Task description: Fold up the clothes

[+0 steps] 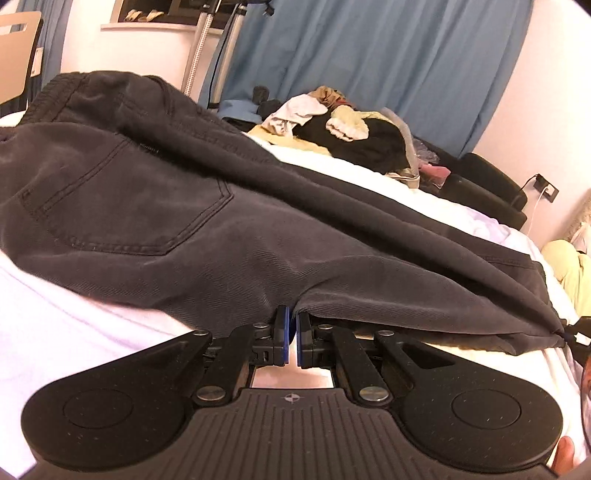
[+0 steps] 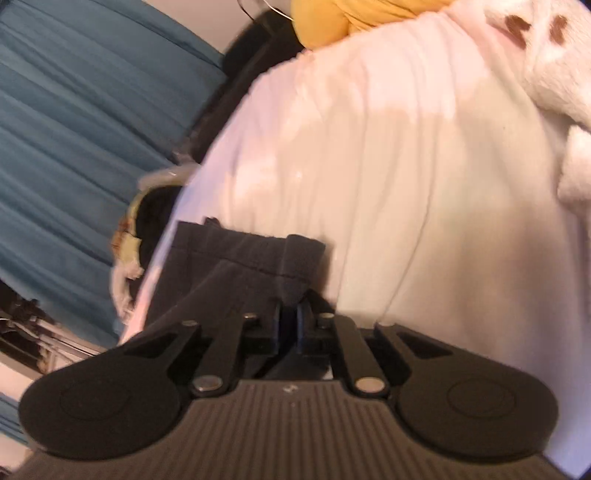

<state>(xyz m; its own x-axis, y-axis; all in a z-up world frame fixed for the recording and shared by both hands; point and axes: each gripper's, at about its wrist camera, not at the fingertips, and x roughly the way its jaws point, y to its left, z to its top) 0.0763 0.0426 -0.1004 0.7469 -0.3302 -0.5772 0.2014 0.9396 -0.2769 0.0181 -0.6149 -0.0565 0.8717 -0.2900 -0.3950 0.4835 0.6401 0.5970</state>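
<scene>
dark trousers (image 1: 155,206) are seen stretched over a white bed (image 1: 55,306), the left tool (image 1: 294,325) pinched on a thin edge, the right tool (image 2: 290,317) clamped on the hem. only little cloth is held; slippage under tension seems likely.

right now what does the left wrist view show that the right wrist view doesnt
Only the left wrist view shows the back pocket of the dark trousers, the left gripper shut on their edge, and a clothes pile further along the bed. Only the right wrist view shows the right gripper shut on the trousers' hem and a yellow item. Both show the trousers, white bedsheet and blue curtain.
</scene>
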